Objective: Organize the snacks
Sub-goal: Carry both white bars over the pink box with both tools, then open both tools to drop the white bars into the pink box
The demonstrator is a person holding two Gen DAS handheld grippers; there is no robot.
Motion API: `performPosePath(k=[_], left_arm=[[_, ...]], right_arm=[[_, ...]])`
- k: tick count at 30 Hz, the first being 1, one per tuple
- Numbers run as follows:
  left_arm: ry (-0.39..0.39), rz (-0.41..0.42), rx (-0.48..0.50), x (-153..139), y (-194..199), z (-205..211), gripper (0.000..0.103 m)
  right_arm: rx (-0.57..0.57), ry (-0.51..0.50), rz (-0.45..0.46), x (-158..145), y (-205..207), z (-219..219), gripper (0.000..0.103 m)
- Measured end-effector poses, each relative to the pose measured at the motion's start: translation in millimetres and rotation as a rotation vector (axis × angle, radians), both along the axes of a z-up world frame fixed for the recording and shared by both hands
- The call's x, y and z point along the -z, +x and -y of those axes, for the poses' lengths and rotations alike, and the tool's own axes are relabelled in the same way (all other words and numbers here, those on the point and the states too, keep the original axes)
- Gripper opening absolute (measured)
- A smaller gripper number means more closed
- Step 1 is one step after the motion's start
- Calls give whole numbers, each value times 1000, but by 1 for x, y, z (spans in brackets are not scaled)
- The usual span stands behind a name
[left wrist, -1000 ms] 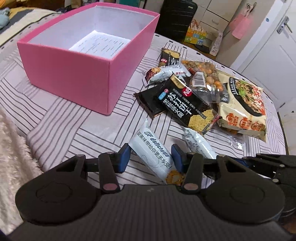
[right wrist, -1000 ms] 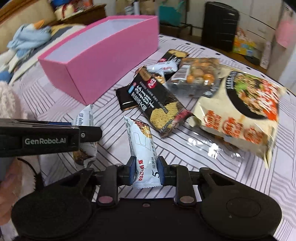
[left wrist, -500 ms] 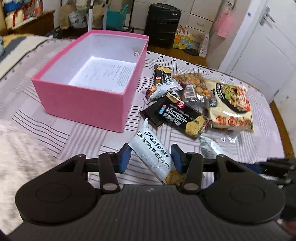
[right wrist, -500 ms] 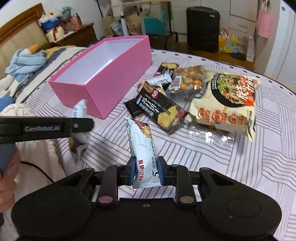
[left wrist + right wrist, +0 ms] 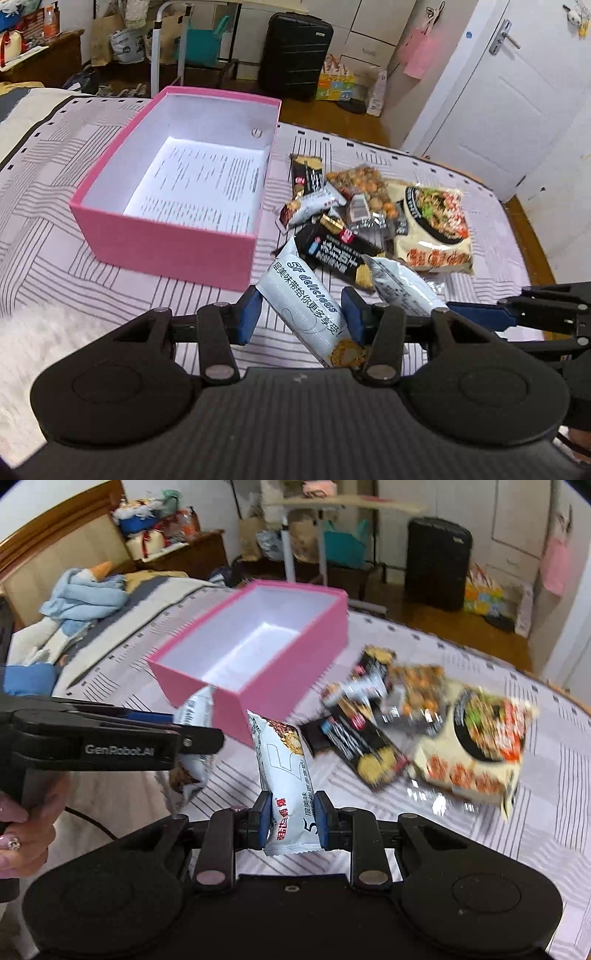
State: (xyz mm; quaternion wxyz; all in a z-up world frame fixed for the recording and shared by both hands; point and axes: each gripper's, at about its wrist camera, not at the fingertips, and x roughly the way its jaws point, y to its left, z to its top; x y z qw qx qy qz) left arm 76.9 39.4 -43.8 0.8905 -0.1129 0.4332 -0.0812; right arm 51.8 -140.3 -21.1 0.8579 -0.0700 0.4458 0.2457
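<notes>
Both held packets have come up off the striped bed cover since the earlier frames, and the pink cardboard box [image 5: 162, 240] now sits lower and further ahead of my fingers.

Left fingers [image 5: 301, 314]: pinching a pale blue-and-white foil snack packet with "SF delicious" lettering [image 5: 306, 306], held crosswise and tilted, its far end pointing toward the near corner of the box.

Right fingers [image 5: 291, 821]: pressed tight on a white foil snack bar with a grain picture [image 5: 284, 764], gripped near its lower end, the bar standing up ahead of them.

Box: open, white inside, holding only a printed paper sheet [image 5: 199, 184]; no snack in it yet.

Left to sort, lying on the bed cover [image 5: 74, 280] beyond and to the right of my fingers: a black cracker packet [image 5: 336, 251], a small black bar [image 5: 306, 173], a small white-and-brown packet [image 5: 310, 206], a clear pack of round nuts [image 5: 365, 188], a large cream noodle bag [image 5: 436, 225].

Progress, by my judgement: early. Two items lifted, none stowed, five or so untouched.
</notes>
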Motion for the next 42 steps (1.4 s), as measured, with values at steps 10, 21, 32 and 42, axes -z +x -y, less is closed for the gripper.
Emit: performPosePath(k=[10, 21, 32, 42], left_arm=[[55, 93, -45, -41, 36, -42, 47], [59, 171, -184, -34, 113, -94, 47], [4, 75, -163, 36, 216, -115, 46], [13, -58, -159, 96, 276, -115, 46]], right_arm=[[-38, 24, 73, -30, 38, -37, 29], [-60, 65, 174, -20, 120, -88, 29], [-114, -172, 318, 44, 211, -149, 29], [-225, -233, 216, 89, 253, -175, 28]])
